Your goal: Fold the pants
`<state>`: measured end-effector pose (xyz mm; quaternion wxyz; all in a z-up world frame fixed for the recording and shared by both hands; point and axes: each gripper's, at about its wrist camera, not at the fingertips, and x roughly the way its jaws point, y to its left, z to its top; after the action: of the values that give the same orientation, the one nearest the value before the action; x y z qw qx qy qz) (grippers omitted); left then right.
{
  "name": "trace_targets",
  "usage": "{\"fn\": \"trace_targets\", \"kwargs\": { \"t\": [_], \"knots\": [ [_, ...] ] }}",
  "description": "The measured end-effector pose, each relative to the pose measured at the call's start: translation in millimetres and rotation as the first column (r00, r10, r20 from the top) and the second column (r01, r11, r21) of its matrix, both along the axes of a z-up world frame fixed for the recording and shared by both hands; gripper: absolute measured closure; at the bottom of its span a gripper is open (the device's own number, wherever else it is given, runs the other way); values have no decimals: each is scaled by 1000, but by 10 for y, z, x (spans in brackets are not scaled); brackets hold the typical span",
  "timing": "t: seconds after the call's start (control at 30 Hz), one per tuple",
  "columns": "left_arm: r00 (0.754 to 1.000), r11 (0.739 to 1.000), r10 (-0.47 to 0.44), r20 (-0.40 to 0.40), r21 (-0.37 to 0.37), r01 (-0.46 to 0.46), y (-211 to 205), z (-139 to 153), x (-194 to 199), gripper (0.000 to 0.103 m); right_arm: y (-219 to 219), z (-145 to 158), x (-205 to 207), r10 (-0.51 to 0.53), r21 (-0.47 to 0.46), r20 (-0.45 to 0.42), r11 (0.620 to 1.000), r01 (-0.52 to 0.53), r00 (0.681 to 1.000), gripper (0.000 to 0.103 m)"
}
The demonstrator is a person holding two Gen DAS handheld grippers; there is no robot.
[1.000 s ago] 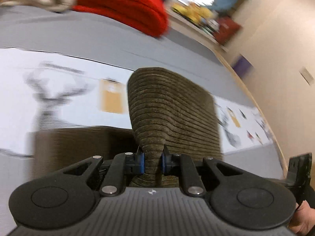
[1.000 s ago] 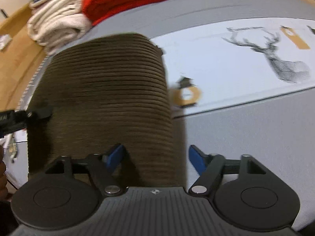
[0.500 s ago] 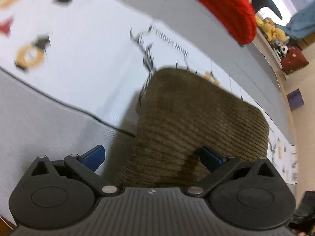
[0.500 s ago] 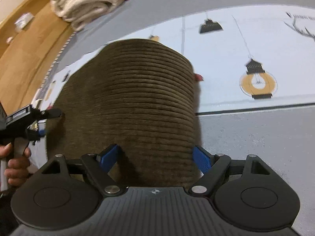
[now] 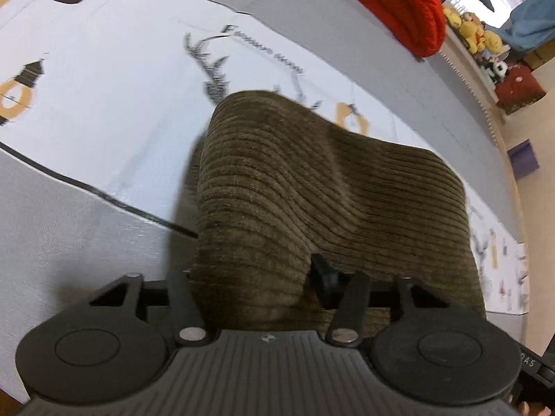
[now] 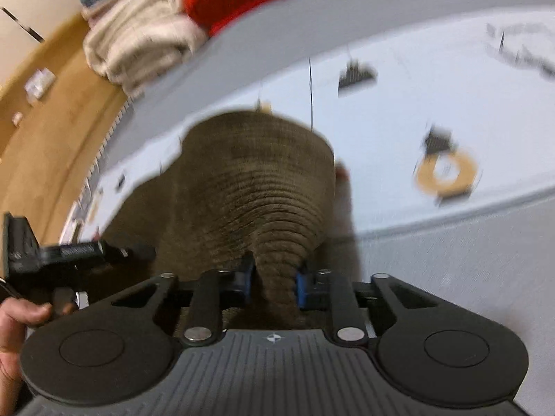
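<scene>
The brown corduroy pants (image 5: 333,187) are seen lying in a folded bundle on a printed white sheet (image 5: 104,79) that covers a grey bed (image 5: 69,228), and the near edge of the bundle is raised toward both claws. In the left wrist view, the fabric is draped over and between the fingers of the left claw (image 5: 258,277). The jaws of that claw are closing, with a thick bunch of corduroy caught between them; whether the pads already press firmly on the cloth cannot be told, since the left finger is hidden by the fabric. In the right wrist view, which is blurred, a narrow pinch of the same pants (image 6: 256,187) is gathered between the blue pads (image 6: 301,286) of the right claw (image 6: 274,280). Those jaws are closing too, and the cloth is visibly squeezed into a tight ridge between them. The left claw (image 6: 69,253) is seen at the left edge of that view, held by a hand (image 6: 20,319), just beside the left side of the bundle. At the far end of the bed a red knitted item (image 5: 392,3) and a pile of cream towels (image 6: 135,41) are stacked, well apart from the pants. Deer and lantern prints are shown on the sheet.
</scene>
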<state>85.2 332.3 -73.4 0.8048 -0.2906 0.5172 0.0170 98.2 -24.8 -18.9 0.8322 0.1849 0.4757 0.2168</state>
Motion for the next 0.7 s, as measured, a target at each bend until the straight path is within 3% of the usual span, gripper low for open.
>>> {"fn": "trace_targets", "kwargs": {
  "t": [0.2,0.33,0.4,0.47,0.5,0.57,0.63,0.7],
  "knots": [
    [992,992,-108,61,-61,112,-765,103,289,58,-775,323,34,-91,-10,80,996,92,993,87],
    [973,971,-208,101,-97,218,-1453,107,483,59,-1459,397,-7,-210,-37,113,976,215,971,88],
    [958,957,-261,118,-101,273,-1734,91,550,57,-1761,382,-43,-241,-98,139,962,255,960,87],
    [943,948,-315,112,-8,318,-1967,73,581,45,-1977,279,-66,-270,-164,123,944,288,955,83],
    [938,939,-330,105,140,315,-2078,114,560,32,-2080,216,-79,-308,-198,102,926,322,946,81],
    [927,900,-355,122,314,303,-2178,208,485,27,-2259,186,-182,-395,-284,131,864,416,909,80],
    [918,898,-356,172,333,286,-2172,314,427,35,-2334,271,-282,-386,-270,176,866,421,906,80],
    [896,905,-368,250,320,282,-2162,423,344,41,-2287,340,-400,-290,-223,197,917,331,936,80]
  ]
}}
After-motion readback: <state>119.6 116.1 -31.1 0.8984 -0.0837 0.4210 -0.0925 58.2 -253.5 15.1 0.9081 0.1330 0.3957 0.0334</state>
